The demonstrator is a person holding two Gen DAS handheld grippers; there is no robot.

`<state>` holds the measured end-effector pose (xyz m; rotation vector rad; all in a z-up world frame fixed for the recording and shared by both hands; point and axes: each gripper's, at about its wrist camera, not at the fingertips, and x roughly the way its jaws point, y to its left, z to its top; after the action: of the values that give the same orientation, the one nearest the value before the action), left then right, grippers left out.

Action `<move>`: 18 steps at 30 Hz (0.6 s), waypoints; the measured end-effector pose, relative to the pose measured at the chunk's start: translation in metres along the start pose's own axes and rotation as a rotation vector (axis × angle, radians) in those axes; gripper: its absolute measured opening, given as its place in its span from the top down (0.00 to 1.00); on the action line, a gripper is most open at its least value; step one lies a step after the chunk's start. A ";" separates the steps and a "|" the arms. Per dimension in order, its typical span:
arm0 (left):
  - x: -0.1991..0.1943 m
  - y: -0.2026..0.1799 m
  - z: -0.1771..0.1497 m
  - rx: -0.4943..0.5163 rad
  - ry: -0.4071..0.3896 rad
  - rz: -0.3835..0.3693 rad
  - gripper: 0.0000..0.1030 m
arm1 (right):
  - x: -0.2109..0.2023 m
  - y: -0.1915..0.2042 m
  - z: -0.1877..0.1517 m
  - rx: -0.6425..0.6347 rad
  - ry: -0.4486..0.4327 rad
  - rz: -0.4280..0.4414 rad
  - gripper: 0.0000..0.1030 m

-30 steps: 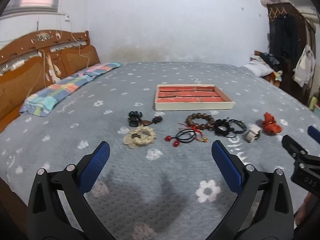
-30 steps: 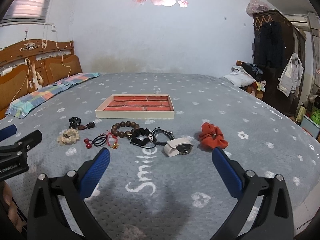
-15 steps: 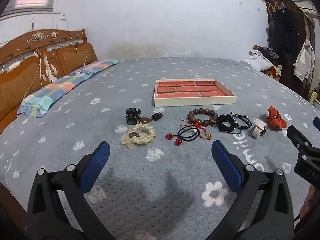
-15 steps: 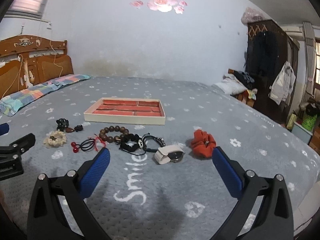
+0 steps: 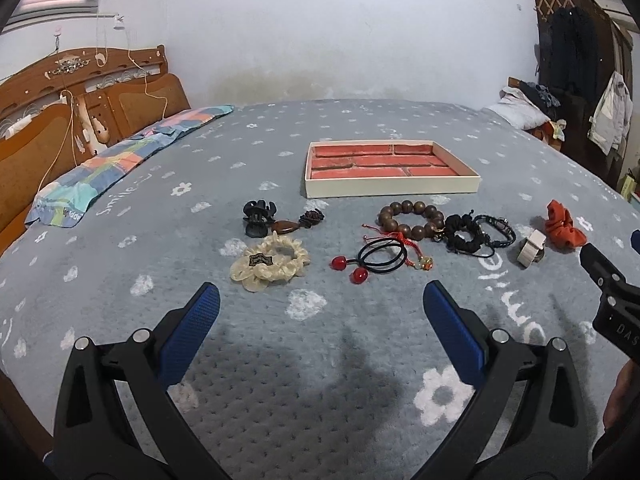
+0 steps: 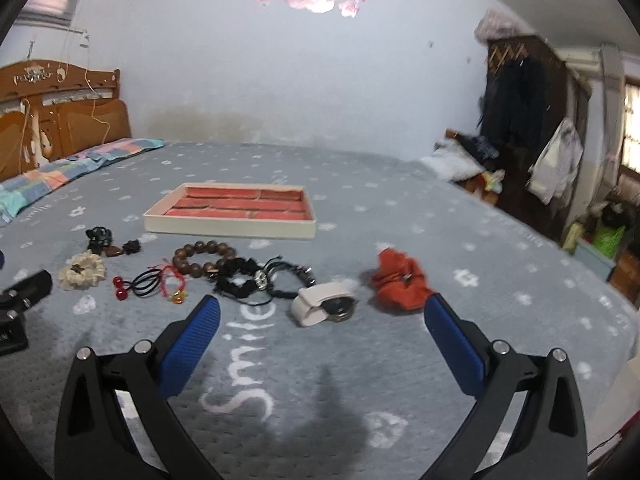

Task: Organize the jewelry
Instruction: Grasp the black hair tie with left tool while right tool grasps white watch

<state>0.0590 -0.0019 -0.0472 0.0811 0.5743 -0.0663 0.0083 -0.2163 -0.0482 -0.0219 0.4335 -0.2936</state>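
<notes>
Both tools hover above the near edge of the grey flower-patterned bedspread [image 5: 280, 380]; the left gripper [image 5: 320, 316] and the right gripper [image 6: 322, 322] are spread wide with nothing between their blue pads. The shallow cream tray with a red brick-patterned lining [image 5: 392, 190] sits toward the middle of the bed, empty; the jewelry lies in a row just in front of its near side. From the left end: a black claw clip [image 5: 258, 218], a cream ruffled scrunchie [image 5: 270, 262], a brown wooden bead bracelet [image 5: 412, 222], a white-strapped watch [image 6: 320, 304], an orange fabric scrunchie [image 6: 400, 278]. The scrunchies look soft and light, best pinched across one fold; the beads seem hard and rounded, likely to slip, so grip across the ring; the watch is best taken by its strap.
</notes>
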 end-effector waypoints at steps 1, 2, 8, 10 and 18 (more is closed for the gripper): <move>0.001 0.000 0.000 0.001 0.001 -0.003 0.04 | 0.003 -0.001 -0.001 0.011 0.010 0.015 0.04; 0.004 -0.001 0.000 0.002 0.004 -0.005 0.04 | 0.006 -0.001 -0.002 0.018 0.018 0.025 0.04; 0.017 0.000 -0.003 -0.004 0.033 -0.001 0.04 | 0.019 0.004 -0.008 0.004 0.046 0.028 0.04; 0.022 0.002 -0.003 -0.014 0.042 -0.002 0.05 | 0.022 0.006 -0.009 -0.005 0.049 0.022 0.04; 0.035 -0.002 0.002 -0.017 0.062 -0.024 0.05 | 0.035 0.009 -0.008 -0.019 0.069 0.019 0.04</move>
<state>0.0892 -0.0051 -0.0643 0.0602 0.6377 -0.0829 0.0376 -0.2173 -0.0708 -0.0263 0.5046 -0.2722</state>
